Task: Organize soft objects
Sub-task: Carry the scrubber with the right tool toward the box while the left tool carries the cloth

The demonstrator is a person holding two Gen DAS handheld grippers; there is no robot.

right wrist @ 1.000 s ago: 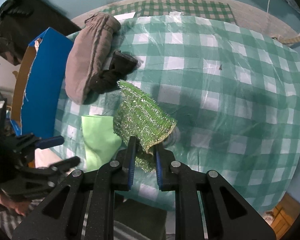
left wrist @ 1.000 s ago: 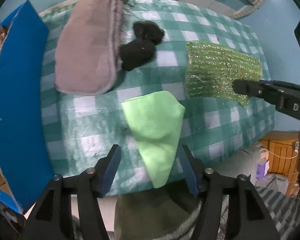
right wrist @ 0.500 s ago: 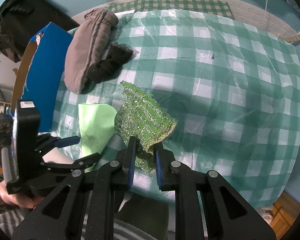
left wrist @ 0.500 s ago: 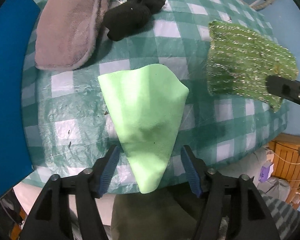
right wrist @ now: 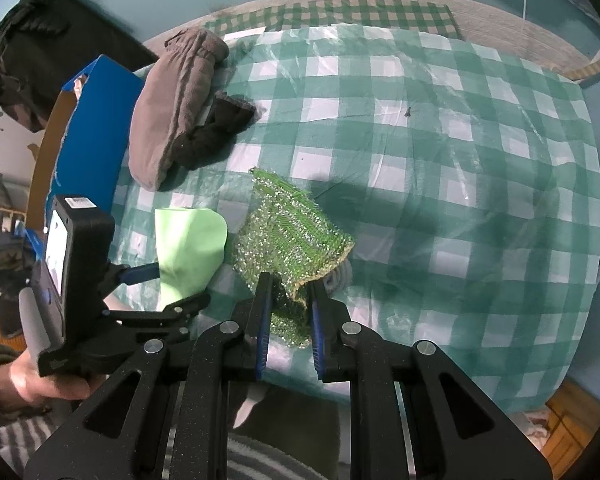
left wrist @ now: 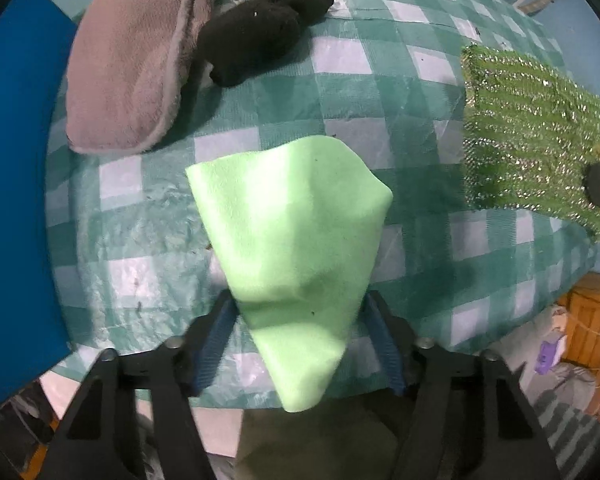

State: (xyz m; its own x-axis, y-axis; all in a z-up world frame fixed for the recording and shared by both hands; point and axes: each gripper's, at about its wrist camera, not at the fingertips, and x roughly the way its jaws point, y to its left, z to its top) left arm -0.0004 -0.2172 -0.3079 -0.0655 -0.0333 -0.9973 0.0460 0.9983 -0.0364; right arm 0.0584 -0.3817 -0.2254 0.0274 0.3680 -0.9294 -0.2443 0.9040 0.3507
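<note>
A light green cloth (left wrist: 292,240) lies on the checked table and droops over its near edge. My left gripper (left wrist: 298,316) points straight down over that drooping end. Its jaws are closing, with the cloth between them and its side edges right at the blue pads (left wrist: 220,320). In the right wrist view the left gripper (right wrist: 172,288) is held by a hand beside the same cloth (right wrist: 188,248). My right gripper (right wrist: 288,300) is shut on a corner of a glittery green scrub cloth (right wrist: 288,232), which is partly lifted. That scrub cloth (left wrist: 528,128) shows at the right of the left wrist view.
A grey mitten (left wrist: 128,60) and a black sock (left wrist: 260,32) lie together at the far left of the table (right wrist: 440,160). A blue box (left wrist: 16,200) stands along the table's left side. An orange crate (left wrist: 592,320) sits on the floor at right.
My left gripper has come down close over the light green cloth, and its jaws have narrowed around the drooping end. The right gripper keeps its hold on the glittery cloth and has drifted slightly.
</note>
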